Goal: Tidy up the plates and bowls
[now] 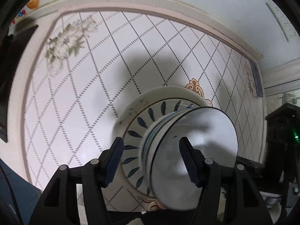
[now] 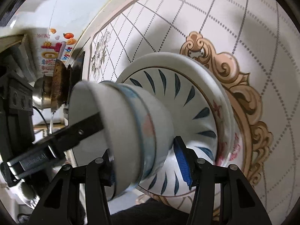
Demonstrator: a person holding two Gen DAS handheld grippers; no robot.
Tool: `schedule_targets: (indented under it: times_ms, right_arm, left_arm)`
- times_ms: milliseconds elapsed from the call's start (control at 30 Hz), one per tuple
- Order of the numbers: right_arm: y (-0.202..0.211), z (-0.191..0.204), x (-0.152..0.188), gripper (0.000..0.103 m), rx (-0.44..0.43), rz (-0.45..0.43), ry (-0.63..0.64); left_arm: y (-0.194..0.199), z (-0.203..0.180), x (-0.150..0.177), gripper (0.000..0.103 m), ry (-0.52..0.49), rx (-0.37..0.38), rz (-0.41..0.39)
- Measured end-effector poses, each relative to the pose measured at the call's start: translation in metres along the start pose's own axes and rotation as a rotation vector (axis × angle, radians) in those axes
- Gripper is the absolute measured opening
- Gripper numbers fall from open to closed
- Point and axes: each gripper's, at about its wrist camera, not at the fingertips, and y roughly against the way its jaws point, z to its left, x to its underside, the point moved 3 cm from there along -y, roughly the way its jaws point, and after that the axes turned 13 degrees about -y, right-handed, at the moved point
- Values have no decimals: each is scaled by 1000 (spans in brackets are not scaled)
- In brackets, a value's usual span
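- My left gripper (image 1: 151, 161) straddles the rim of the top white ceramic bowl (image 1: 195, 150): one pad sits inside, the other outside; jaws apart, and I cannot tell whether they press the wall.
- My right gripper (image 2: 144, 161) brackets the same nested bowl stack (image 2: 121, 131) from the other side; one finger is hidden behind it, so I cannot tell whether the bowls are gripped.
- The bowls sit nested on a white plate with dark blue leaf strokes (image 2: 187, 97), itself on a wider white floral-edged plate (image 2: 223, 112).
- All of it rests on the patterned white tabletop (image 1: 93, 93).
- I judge stacking largely complete; releasing or relocating the pile remains.
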Motion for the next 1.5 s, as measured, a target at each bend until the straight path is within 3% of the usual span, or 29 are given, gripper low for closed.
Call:
schedule_targets:
  times_ms: [167, 333, 533, 633, 700, 900, 1267, 1500]
  right_arm:
    - [34, 10, 17, 57, 81, -123, 20]
    - [74, 29, 45, 82, 191, -299, 36]
    - [117, 63, 97, 92, 285, -480, 66]
    - [136, 78, 120, 93, 321, -559, 82]
    - [148, 86, 139, 95, 327, -601, 90]
    - [191, 103, 194, 98, 331, -697, 123]
    - [275, 134, 308, 102, 334, -885, 240]
    - [297, 137, 351, 102, 322, -928, 282]
  left_arm:
    - [26, 2, 12, 60, -39, -46, -69]
    - [61, -6, 27, 60, -105, -102, -163]
    - [109, -14, 53, 60, -170, -167, -272]
    - [137, -19, 68, 65, -181, -186, -334]
    - [157, -22, 78, 81, -183, -190, -382]
    - [215, -35, 110, 102, -169, -222, -524]
    - [272, -54, 180, 103, -121, -260, -619]
    - [291, -69, 211, 103, -132, -287, -640]
